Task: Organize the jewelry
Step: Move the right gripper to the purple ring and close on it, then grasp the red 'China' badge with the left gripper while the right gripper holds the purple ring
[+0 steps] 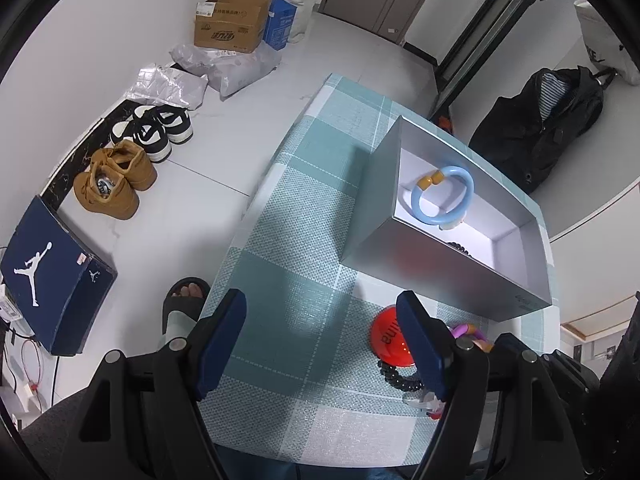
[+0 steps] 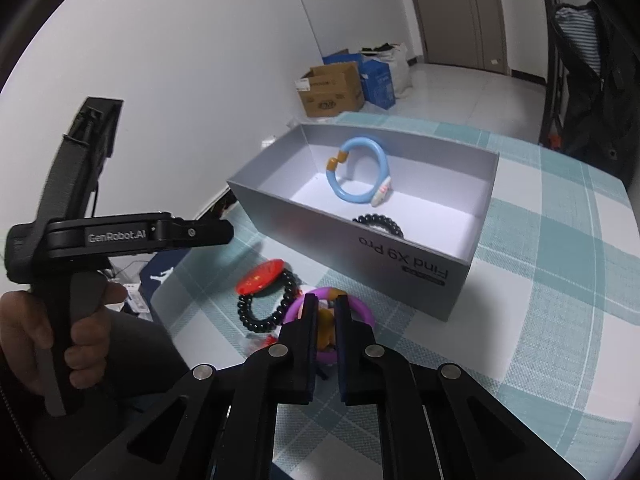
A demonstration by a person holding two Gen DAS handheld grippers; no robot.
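My right gripper (image 2: 326, 302) is shut on a purple ring bracelet (image 2: 360, 308) with orange beads, which lies on the checked tablecloth in front of the grey box (image 2: 360, 248). To its left lie a black bead bracelet (image 2: 260, 320) and a red disc (image 2: 260, 276). Inside the box a light blue bracelet (image 2: 378, 160) leans on the far wall, with another black bead bracelet (image 2: 380, 224) in front of it. My left gripper (image 1: 320, 298) hovers open and holds nothing, left of the red disc (image 1: 386, 336) and the purple bracelet (image 1: 464, 330). A hand holds its grip.
The table's left edge (image 1: 256, 208) drops to a tiled floor with shoes (image 1: 116, 184), a navy shoebox (image 1: 52, 272), plastic bags and cardboard boxes (image 1: 232, 24). A sandalled foot (image 1: 186, 304) stands beside the table. A black jacket (image 1: 540, 128) hangs beyond the far right corner.
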